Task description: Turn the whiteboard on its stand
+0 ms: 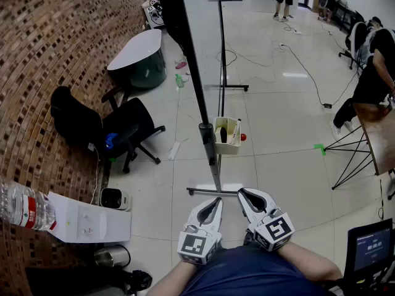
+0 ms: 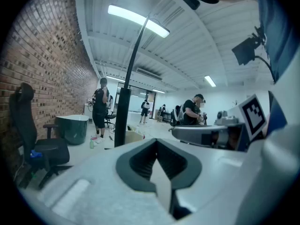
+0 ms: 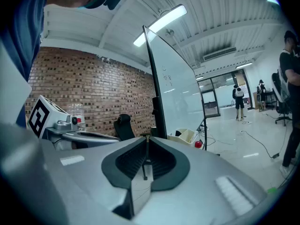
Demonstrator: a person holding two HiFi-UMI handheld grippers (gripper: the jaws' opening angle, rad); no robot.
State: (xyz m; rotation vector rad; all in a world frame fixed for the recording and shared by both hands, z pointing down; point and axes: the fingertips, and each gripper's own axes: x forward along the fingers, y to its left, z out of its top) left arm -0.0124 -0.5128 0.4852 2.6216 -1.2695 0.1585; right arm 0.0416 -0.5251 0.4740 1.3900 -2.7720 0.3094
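The whiteboard (image 1: 188,48) stands edge-on in front of me as a tall thin dark panel, and in the right gripper view its pale face (image 3: 178,88) fills the middle. Its stand (image 1: 214,165) drops to a floor bar, with a beige tray (image 1: 227,134) of markers beside it. My left gripper (image 1: 216,200) (image 2: 156,142) and right gripper (image 1: 241,192) (image 3: 147,137) hover side by side just short of the stand's foot. Both are shut and empty, touching nothing. The left gripper view shows only the black post (image 2: 123,116).
A black office chair (image 1: 126,131) and a round table (image 1: 139,51) stand left of the board against the brick wall. A water dispenser (image 1: 80,224) is at near left. At right are a wooden table (image 1: 376,134), people, floor cables (image 1: 308,73) and a screen (image 1: 370,251).
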